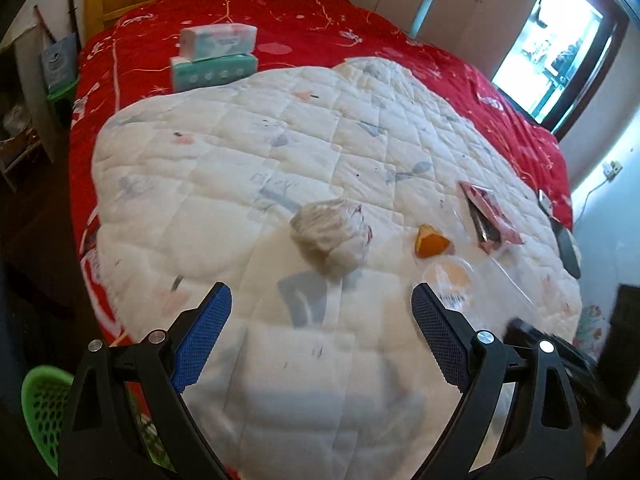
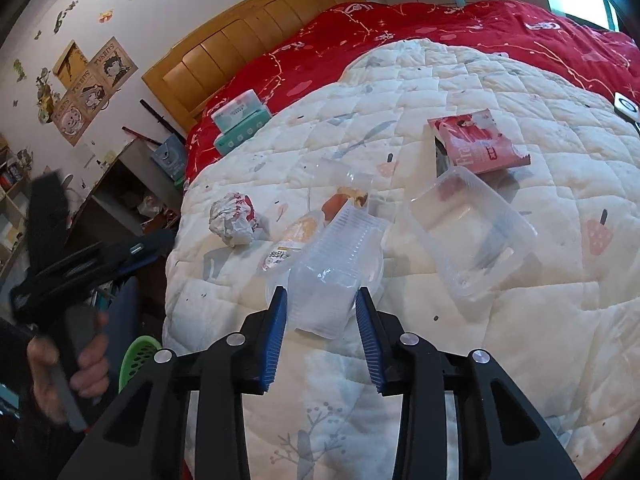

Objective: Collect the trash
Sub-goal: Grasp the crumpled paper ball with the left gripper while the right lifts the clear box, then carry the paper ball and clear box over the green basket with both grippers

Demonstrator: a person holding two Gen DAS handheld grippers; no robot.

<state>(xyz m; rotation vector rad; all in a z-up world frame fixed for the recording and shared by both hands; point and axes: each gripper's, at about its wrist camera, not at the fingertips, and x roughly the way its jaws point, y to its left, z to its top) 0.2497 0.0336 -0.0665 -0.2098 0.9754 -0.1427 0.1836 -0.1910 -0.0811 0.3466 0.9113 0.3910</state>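
My right gripper (image 2: 321, 294) sits at the bottom centre of its view, jaws drawn narrow around a ribbed clear plastic cup (image 2: 334, 272), the blue pads against its sides; I take it across the soft wall because that flexes and gives the pads purchase. My left gripper (image 1: 321, 300) hangs wide and empty at the lower middle of its view, over the white quilt (image 1: 240, 152), free for the next piece. Just above it lies a crumpled paper ball (image 1: 330, 236), with an orange peel (image 1: 431, 245) to its right and a pink wrapper (image 1: 490, 216) further right. In the right view a clear tray (image 2: 472, 232) rests right of the cup. A green basket (image 1: 42, 408) shows at lower left, beside the bed, probably where this trash goes.
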